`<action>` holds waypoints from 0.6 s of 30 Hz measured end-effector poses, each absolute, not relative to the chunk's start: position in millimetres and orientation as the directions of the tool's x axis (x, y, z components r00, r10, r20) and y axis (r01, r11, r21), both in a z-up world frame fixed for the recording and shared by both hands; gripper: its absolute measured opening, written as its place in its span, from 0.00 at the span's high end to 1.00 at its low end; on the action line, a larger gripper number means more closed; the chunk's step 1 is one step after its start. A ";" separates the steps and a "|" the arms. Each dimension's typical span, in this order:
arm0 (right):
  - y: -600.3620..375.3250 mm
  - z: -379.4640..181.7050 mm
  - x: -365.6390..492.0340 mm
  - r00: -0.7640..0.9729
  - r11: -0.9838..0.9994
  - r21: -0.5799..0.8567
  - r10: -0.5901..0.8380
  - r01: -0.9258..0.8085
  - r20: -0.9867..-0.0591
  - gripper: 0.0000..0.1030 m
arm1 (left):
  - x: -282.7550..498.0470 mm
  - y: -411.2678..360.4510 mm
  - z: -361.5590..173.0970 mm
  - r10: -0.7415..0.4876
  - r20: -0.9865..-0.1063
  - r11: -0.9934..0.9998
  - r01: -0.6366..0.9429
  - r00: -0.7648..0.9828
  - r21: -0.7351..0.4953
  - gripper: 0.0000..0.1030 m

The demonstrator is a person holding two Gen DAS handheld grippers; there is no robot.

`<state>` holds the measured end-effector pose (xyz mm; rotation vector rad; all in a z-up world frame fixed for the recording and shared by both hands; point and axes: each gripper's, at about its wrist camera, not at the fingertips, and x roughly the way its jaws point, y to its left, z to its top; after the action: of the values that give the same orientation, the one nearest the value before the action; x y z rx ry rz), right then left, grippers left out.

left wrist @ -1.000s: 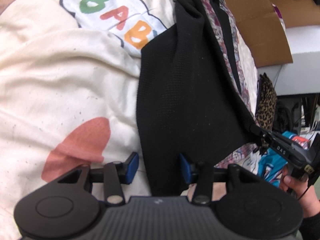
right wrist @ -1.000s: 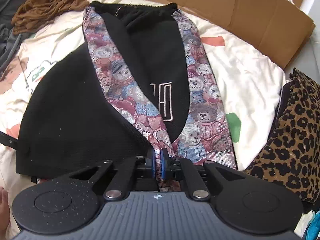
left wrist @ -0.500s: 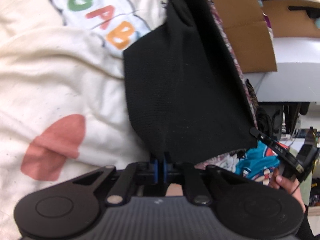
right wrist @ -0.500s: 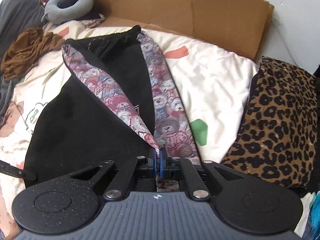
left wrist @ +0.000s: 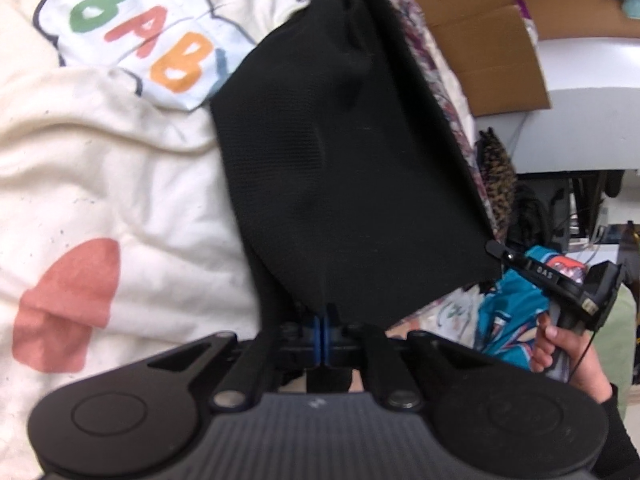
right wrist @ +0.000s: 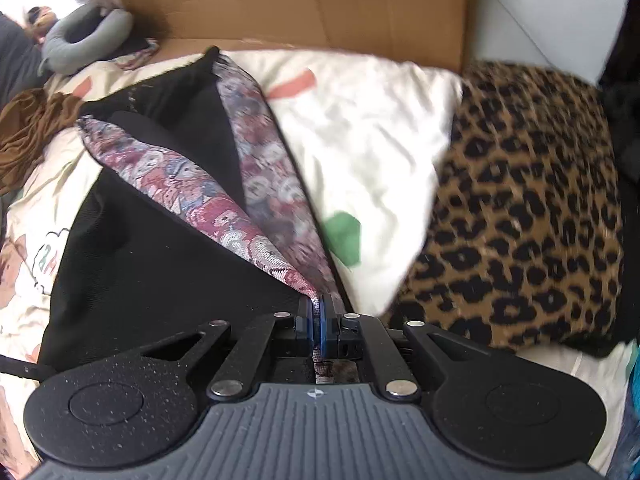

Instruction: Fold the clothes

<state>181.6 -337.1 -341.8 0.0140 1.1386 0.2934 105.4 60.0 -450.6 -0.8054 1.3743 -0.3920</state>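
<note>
A black garment (left wrist: 352,168) with teddy-bear patterned side panels (right wrist: 180,184) lies on a cream printed bedsheet (left wrist: 104,168). My left gripper (left wrist: 322,334) is shut on the garment's black bottom corner and lifts it off the sheet. My right gripper (right wrist: 319,326) is shut on the hem where the bear panels (right wrist: 276,188) meet, pulling the near end up. The right gripper also shows in the left wrist view (left wrist: 560,280), at the garment's other corner. The garment's far waistband (right wrist: 168,80) still rests on the bed.
A leopard-print cushion (right wrist: 532,208) lies right of the garment. Cardboard (right wrist: 304,4) stands behind the bed. A brown garment (right wrist: 28,136) and a grey neck pillow (right wrist: 84,40) lie at the far left. Teal fabric (left wrist: 508,320) lies off the bed's edge.
My left gripper shut on the black corner and raised it. My right gripper lifted its hem and moved right, so the two bear panels have drawn together.
</note>
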 end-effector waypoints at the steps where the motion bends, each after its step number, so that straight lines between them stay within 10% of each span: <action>1: -340.8 -347.3 182.3 0.377 0.964 0.165 0.236 -0.210 -0.896 0.99 | 107.2 56.9 -453.1 -0.673 -0.717 0.689 -0.200 0.179 -0.697 0.99; 18: -365.7 -375.2 185.8 0.352 0.977 0.172 0.205 -0.122 -0.913 0.79 | 117.2 53.0 -434.0 -0.605 -0.791 0.786 -0.088 0.092 -0.612 0.84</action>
<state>185.8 -365.7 -375.2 0.0786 1.1932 0.2118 117.2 53.0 -434.0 -0.5992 1.4479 -0.4205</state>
